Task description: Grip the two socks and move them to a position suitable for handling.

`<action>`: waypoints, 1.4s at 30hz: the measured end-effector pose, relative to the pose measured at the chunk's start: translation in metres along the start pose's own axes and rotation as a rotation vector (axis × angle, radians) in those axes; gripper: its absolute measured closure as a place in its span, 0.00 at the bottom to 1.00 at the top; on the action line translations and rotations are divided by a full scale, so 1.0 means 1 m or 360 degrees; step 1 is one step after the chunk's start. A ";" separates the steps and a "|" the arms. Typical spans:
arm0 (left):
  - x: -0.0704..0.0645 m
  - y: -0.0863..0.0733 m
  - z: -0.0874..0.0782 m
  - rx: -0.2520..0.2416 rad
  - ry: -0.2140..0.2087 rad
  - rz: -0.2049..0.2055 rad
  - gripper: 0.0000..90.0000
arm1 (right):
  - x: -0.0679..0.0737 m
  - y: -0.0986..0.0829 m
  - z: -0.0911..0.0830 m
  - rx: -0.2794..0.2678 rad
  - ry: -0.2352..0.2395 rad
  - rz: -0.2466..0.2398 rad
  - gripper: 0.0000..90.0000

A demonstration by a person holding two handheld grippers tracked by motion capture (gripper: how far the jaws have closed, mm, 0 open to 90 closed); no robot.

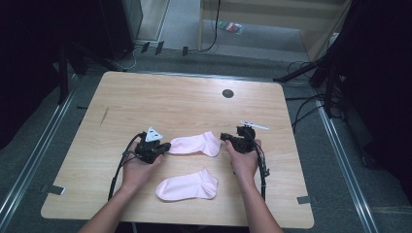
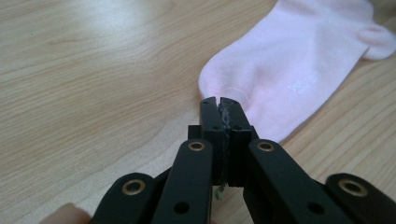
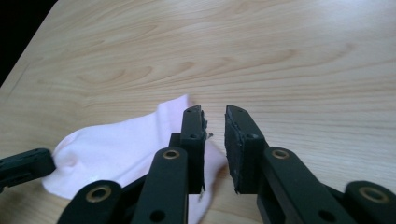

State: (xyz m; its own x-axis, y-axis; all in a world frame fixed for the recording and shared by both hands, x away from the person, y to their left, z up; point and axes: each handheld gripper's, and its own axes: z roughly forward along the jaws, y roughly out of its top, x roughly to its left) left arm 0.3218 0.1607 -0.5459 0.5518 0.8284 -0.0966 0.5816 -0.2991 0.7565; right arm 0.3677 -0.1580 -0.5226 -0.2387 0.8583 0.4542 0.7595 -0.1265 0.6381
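Both forearms enter from near edge, hands low on wooden surface (image 1: 145, 97). Left claw (image 2: 219, 103) pressed fully together at toe of far pink sock (image 1: 196, 143); grip on fabric cannot be confirmed. Right claw (image 3: 215, 119) parted by narrow gap at sock's cuff end, holding nothing. Sock soft knit, flat, mid-surface between claws. Second pink sock (image 1: 187, 185) nearer edge.

No text, label or number can be read. The one trace of marking is a small pale motif on the side of the far pink sock (image 2: 299, 60), seen in the left gripper view — it may be letters, but it is too faint and blurred to make out.
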 end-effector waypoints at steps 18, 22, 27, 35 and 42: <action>-0.002 0.001 0.004 -0.0073 0.0059 -0.0044 0.65 | 0.009 -0.029 0.008 -0.0041 -0.0137 -0.0505 0.54; -0.004 0.001 0.005 -0.0072 0.0080 -0.0030 0.65 | 0.019 -0.034 0.015 -0.0031 -0.0153 -0.0609 0.54; -0.004 0.000 0.008 -0.0032 0.0095 -0.0022 0.69 | 0.021 -0.036 0.019 -0.0033 -0.0162 -0.0618 0.57; -0.005 0.000 0.008 -0.0019 0.0089 -0.0020 0.83 | 0.023 -0.041 0.018 -0.0071 -0.0270 -0.0698 0.71; -0.002 -0.001 0.006 -0.0029 0.0033 -0.0063 0.97 | 0.025 -0.043 0.015 -0.0052 -0.0247 -0.0701 0.94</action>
State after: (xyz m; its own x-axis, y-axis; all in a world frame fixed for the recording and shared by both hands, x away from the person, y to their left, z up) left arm 0.3234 0.1561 -0.5508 0.5160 0.8490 -0.1136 0.5917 -0.2573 0.7640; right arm 0.3387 -0.1236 -0.5479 -0.4388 0.8977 0.0392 0.5861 0.2529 0.7697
